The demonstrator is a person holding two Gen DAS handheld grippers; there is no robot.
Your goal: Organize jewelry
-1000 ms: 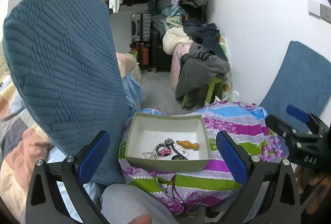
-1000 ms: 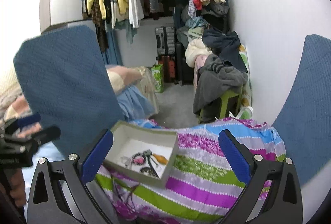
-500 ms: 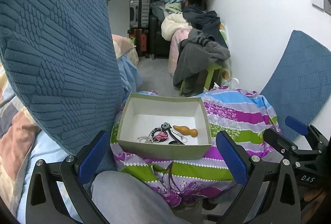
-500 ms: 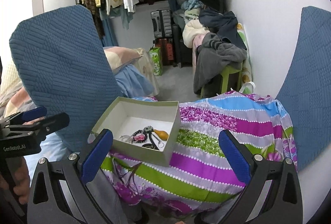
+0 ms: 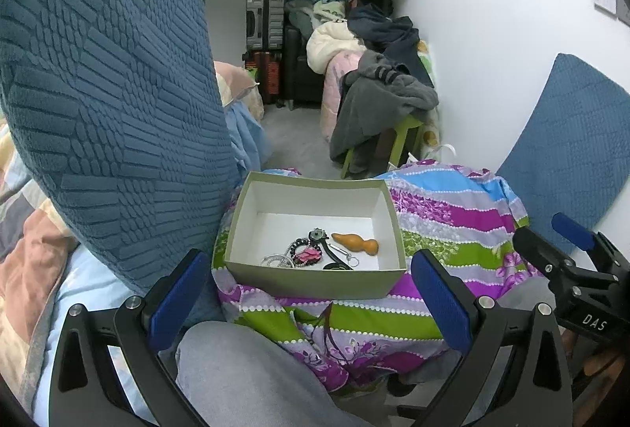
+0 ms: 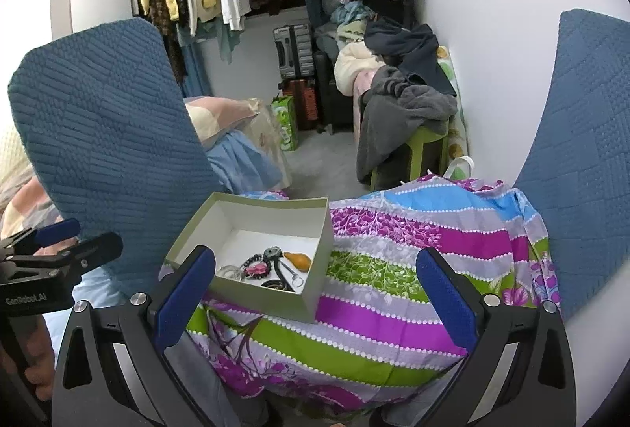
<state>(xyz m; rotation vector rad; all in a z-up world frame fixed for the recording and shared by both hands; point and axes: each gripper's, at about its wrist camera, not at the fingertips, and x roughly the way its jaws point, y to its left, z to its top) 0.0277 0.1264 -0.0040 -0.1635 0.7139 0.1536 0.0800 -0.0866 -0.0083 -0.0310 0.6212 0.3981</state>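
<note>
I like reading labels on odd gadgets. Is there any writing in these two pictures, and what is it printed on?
"DAS": white letters on the black body of the right gripper, seen in the left wrist view; it may be part of a longer word.
"GenRobot.AI": white letters on the black body of the left gripper, seen in the right wrist view.
The box and the striped cloth show no readable text.

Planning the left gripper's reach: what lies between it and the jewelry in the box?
In the left wrist view, only the box's near wall stands between the open left gripper and the jewelry.
</note>
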